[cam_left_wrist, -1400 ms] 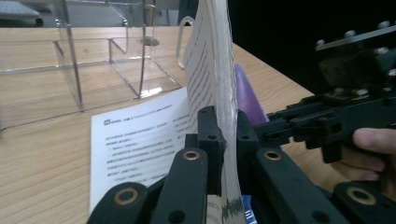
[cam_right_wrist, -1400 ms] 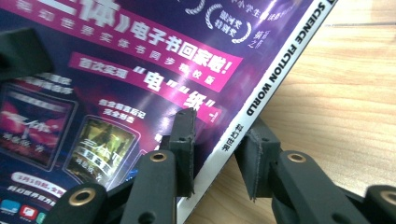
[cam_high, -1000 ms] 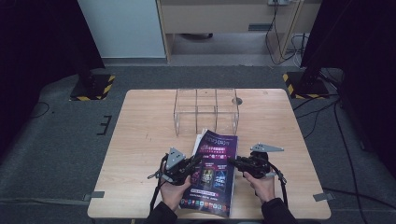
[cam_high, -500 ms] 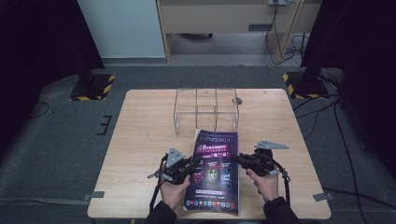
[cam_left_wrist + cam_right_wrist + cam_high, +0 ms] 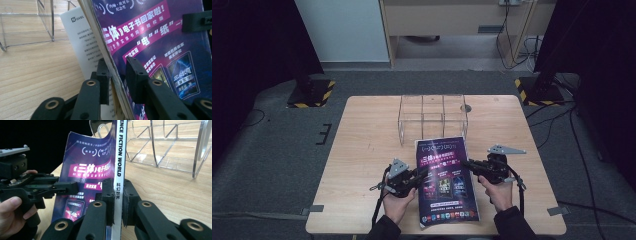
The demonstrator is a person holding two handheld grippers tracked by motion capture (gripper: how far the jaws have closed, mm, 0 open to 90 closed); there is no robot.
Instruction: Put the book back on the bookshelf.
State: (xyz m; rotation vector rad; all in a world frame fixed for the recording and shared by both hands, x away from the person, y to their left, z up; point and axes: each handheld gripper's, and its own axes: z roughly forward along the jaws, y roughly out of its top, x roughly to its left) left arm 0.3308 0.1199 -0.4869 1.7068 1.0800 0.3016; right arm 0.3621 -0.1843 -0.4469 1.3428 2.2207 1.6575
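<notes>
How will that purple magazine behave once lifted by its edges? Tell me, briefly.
The magazine will probably sag: it is thin, and its top corner already curls in the right gripper view. The glossy cover may slip in the left hand-held gripper, whose jaws have just been opening and stand off the pages. The right hand-held gripper, clamped on the white spine, likely holds firmer.

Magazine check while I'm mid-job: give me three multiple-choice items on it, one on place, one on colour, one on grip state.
1. Where does the clear rack stand from the magazine?
A. beyond its far edge
B. under it
C. on the floor

2. The magazine cover is mainly
A. yellow
B. purple
C. green

3. The right tool is
A. open, clear of the magazine
B. shut on the rack
C. shut on the magazine's spine

Answers: 1 A, the high view shows the rack on the table past the magazine's top edge. 2 B, purple with pink bands. 3 C, both pads press the white spine.
</notes>
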